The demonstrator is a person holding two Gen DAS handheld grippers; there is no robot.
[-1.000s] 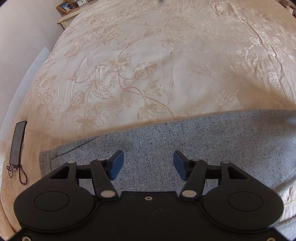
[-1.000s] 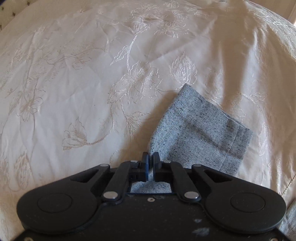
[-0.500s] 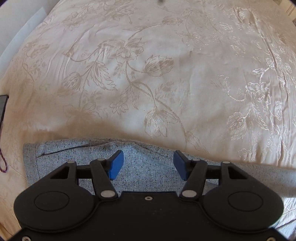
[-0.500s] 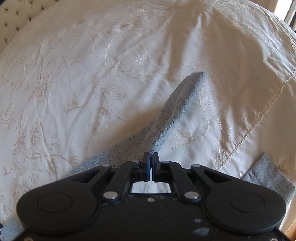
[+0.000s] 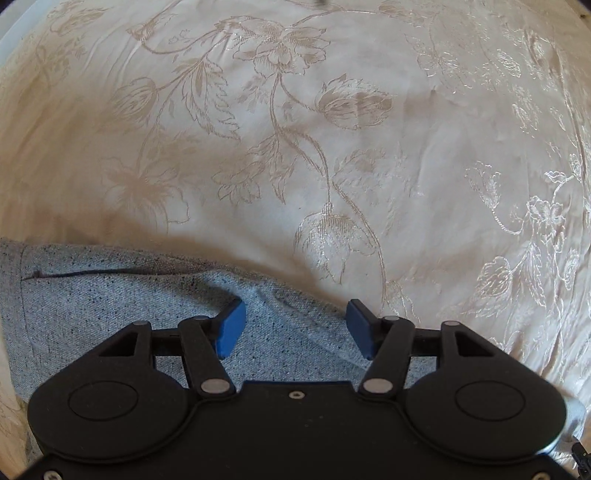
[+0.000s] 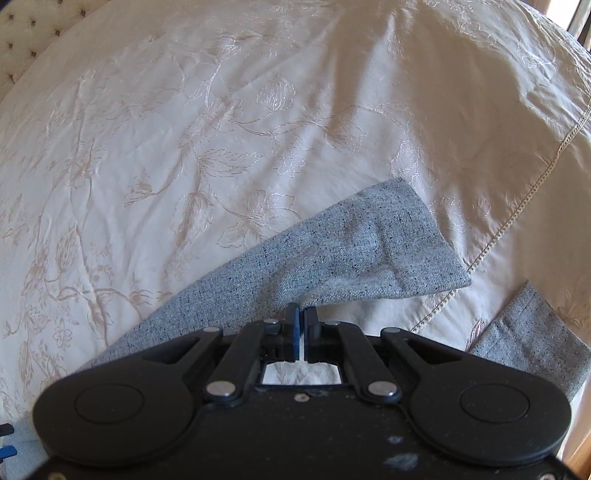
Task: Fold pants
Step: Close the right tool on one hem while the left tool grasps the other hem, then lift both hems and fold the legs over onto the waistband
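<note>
Grey speckled pants (image 5: 122, 306) lie on a cream floral bedspread (image 5: 295, 147). In the left wrist view their waist end with a pocket slit fills the lower left. My left gripper (image 5: 294, 328) is open just above this cloth, with blue pads (image 5: 231, 326) on either side of a ridge in the fabric. In the right wrist view my right gripper (image 6: 303, 319) is shut on the edge of one pant leg (image 6: 332, 251), which is lifted and stretches up to the right. The hem of the other leg (image 6: 532, 332) lies at the lower right.
The bedspread (image 6: 184, 147) spreads wide beyond the pants, with a corded seam (image 6: 517, 210) near the right edge. A tufted headboard (image 6: 26, 33) shows at the far upper left of the right wrist view.
My right gripper has lifted the pant leg and carried it across the bed, so the second leg's hem now shows. My left gripper has moved closer over the waist end and stays open.
</note>
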